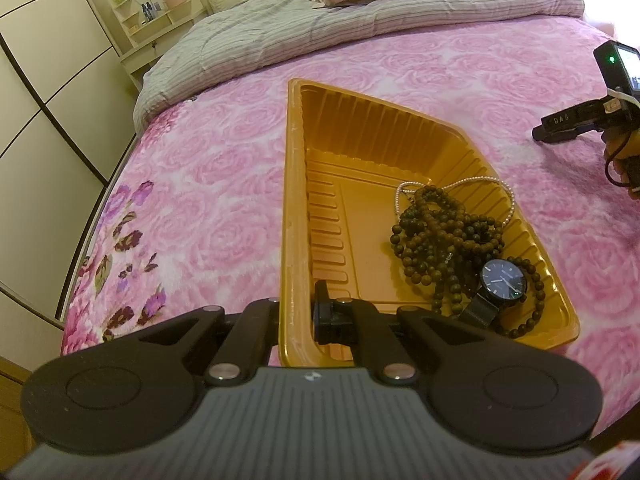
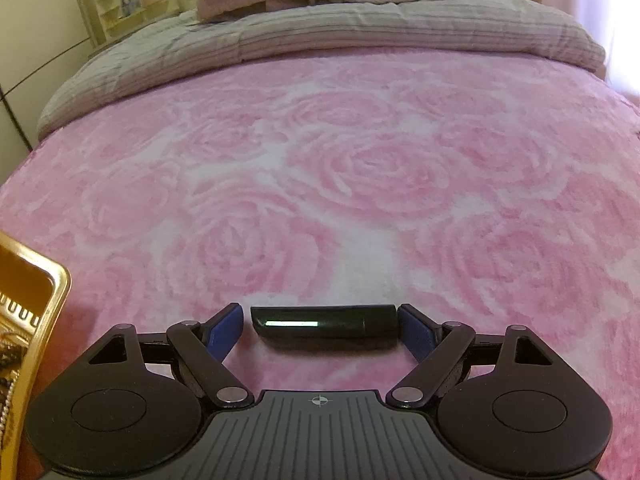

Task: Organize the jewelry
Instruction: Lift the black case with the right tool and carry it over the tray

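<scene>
Only readable text was "DAG", white letters on the right gripper [image 1: 560, 130] body; watch [image 1: 503, 283] dial print was too small.

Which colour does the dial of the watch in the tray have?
The watch dial is dark blue with thin light hands; it shows best in the left wrist view, inside the gold tray.

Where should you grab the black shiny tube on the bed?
Grab the black tube across its narrow middle, coming straight down from above. It lies flat and sideways on the pink blanket, so its long sides are free. The right hand-held gripper now brackets its ends instead.
</scene>
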Demonstrator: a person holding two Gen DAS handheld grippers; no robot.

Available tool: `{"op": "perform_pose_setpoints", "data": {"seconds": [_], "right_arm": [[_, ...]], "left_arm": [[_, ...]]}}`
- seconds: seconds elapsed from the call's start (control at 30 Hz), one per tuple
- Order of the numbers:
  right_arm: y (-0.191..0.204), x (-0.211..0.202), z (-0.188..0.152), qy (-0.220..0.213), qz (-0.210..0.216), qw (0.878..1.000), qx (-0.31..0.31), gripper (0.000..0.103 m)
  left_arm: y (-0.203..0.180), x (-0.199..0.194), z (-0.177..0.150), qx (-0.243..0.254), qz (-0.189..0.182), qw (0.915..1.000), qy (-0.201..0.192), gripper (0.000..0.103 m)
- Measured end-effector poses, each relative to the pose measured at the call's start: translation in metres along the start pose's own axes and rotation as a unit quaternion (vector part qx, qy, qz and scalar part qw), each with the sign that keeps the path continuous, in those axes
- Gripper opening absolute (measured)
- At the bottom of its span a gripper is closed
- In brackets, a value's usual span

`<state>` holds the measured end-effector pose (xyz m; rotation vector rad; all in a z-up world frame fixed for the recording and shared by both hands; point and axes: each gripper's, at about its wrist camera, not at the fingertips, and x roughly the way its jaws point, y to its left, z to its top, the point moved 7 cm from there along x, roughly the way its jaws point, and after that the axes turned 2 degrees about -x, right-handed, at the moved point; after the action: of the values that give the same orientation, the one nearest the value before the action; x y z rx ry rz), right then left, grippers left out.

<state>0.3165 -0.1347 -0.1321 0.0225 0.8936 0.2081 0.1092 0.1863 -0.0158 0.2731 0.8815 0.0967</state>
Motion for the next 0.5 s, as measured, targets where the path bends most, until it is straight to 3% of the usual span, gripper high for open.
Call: {"op": "perform_pose_setpoints", "data": {"seconds": [0.27,0.5], "right_arm": [[0.005,-0.027,-0.017,-0.006,0.009,0.999,-0.049,0.075],[0.025,-0.069,-0.053,-0.004,0.081,0.992,-0.094,0.075]], "left_arm": [[0.0,0.0,0.0,0.001,0.0,1.0,0.0,0.002],[0.0,0.0,0.0,0.003,0.0,1.0,-0.001,0.002]]}}
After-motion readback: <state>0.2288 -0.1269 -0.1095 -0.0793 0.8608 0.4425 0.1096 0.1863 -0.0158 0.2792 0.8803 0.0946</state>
